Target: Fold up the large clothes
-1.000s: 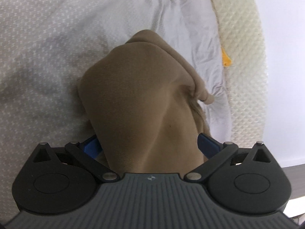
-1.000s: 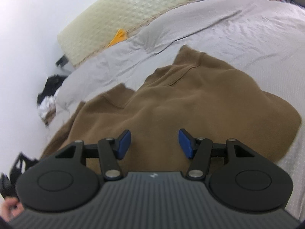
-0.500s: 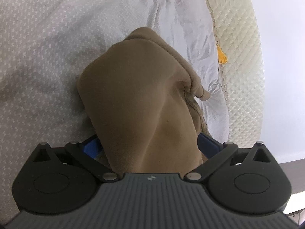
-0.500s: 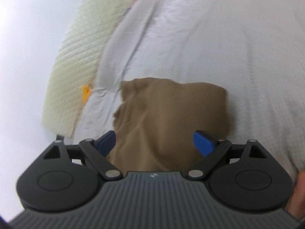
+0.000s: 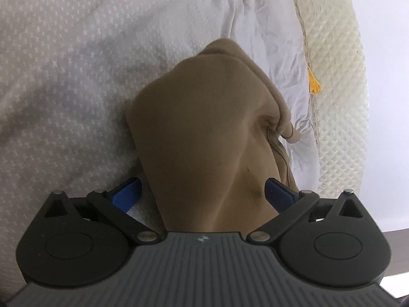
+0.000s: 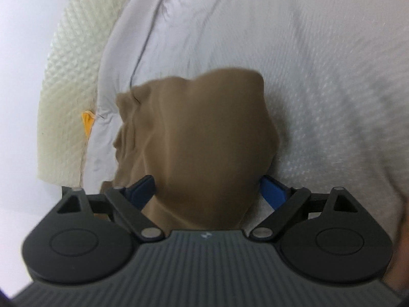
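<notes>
A tan brown garment (image 5: 204,128) lies bunched in a compact heap on the pale grey bed cover (image 5: 64,76). My left gripper (image 5: 203,192) stands wide open around the heap's near end; a strip of bed cover shows between the left blue pad (image 5: 127,192) and the cloth. In the right wrist view the same garment (image 6: 199,140) fills the space between the blue pads of my right gripper (image 6: 208,189). Those jaws are opening, and bed cover shows beside the right pad (image 6: 273,192).
A cream quilted mattress pad (image 5: 337,76) (image 6: 69,89) runs along the bed's edge by the white wall, with a yellow tag (image 5: 315,84) (image 6: 87,122) on it. Wrinkled grey cover (image 6: 332,76) spreads beyond the garment. A person's hand (image 6: 402,230) shows at the edge.
The right gripper has rolled and dropped closer to the garment while its jaws spread wide. The left gripper and its view have hardly shifted.
</notes>
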Motion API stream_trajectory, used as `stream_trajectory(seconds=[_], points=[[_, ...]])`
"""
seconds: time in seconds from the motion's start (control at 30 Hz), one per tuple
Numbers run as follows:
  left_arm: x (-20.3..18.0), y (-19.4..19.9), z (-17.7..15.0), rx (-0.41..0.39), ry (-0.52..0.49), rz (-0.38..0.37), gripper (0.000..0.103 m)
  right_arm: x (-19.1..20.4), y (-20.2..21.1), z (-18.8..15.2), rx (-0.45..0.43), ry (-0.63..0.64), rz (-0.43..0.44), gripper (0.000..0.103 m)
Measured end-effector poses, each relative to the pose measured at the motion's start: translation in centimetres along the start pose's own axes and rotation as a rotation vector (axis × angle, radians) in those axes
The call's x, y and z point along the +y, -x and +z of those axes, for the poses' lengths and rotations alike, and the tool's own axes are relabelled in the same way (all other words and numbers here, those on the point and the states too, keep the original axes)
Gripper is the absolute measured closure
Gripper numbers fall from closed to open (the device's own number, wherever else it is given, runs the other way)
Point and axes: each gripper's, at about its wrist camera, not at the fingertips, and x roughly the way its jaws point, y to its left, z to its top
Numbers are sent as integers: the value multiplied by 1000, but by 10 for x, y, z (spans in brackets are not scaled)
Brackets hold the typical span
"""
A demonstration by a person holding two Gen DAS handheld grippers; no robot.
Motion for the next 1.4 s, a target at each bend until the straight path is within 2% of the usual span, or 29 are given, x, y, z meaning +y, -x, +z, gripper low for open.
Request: stream_trajectory(seconds=[0.17, 0.3, 0.47, 0.6, 0.67, 0.73, 0.8, 0.83, 0.9, 1.0, 1.2, 1.4], points=[[2, -3, 4, -6, 10, -15, 0, 3, -17, 3, -12, -29, 1, 0], [3, -7, 8, -25, 29, -17, 0, -6, -33, 6, -12, -102, 13, 0], [0, -15, 12, -45, 27, -25, 0, 0, -49, 11, -30, -72, -8, 0], [-2, -24, 16, -60, 33, -9, 8, -4, -51, 12, -38, -78, 1, 0], [-7, -24, 16, -68, -1, 8, 14, -3, -52, 12, -35, -66, 3, 0], [-14, -21, 15, -82, -55, 37, 22, 4, -56, 16, -37, -33, -3, 5], [-23, -19, 14, -99, -105, 51, 35, 7, -54, 17, -45, 3, -11, 17], [-29, -18, 13, -109, -137, 61, 38, 8, -53, 17, -49, 17, -9, 19], [-40, -15, 9, -130, -204, 79, 50, 15, -49, 16, -62, 72, 2, 31], [-55, -14, 5, -158, -289, 102, 59, 27, -40, 15, -86, 158, 38, 50], [-71, -2, -3, -201, -418, 107, 70, 48, -23, 12, -126, 305, 127, 60], [-86, 17, -14, -258, -516, 62, 72, 67, 0, 8, -147, 444, 216, 63]])
